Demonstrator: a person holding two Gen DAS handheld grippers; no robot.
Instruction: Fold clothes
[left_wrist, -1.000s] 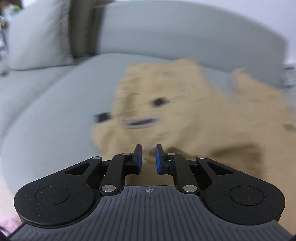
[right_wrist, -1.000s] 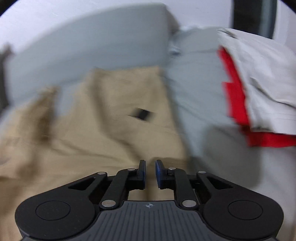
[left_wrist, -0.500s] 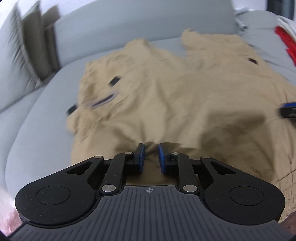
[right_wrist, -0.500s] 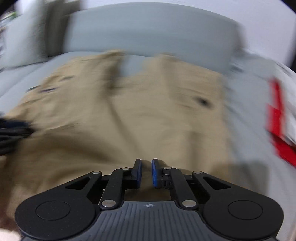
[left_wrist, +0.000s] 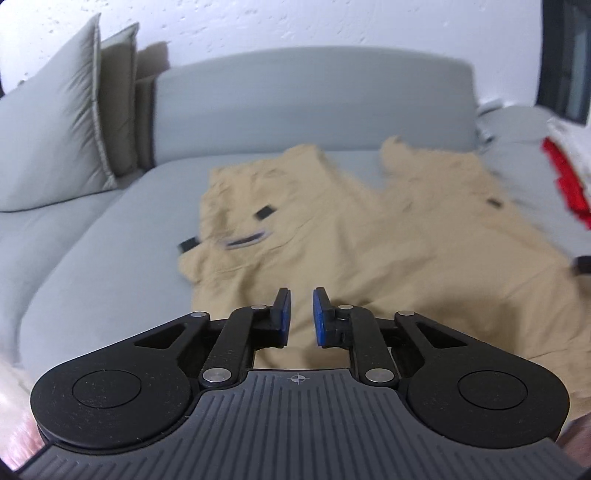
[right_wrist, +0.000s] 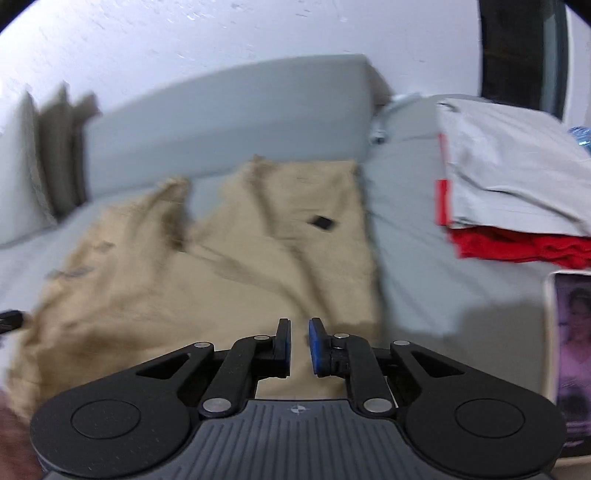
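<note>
L hand-held gripper (left_wrist: 299, 314) & R hand-held gripper (right_wrist: 299, 345): jaws slightly apart, empty, over near hem. Tan shorts (left_wrist: 369, 251) lay flat on sofa (left_wrist: 110, 236). Step: pre-fold; next prob. grab edges. Folded pile (right_wrist: 517, 206) far R.

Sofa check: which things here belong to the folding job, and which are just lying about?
Job:
tan shorts, spread on the sofa seat
left gripper, jaws slightly apart
right gripper, jaws slightly apart

Lying about:
stack of folded grey and red clothes, already done
phone
cushions
</note>
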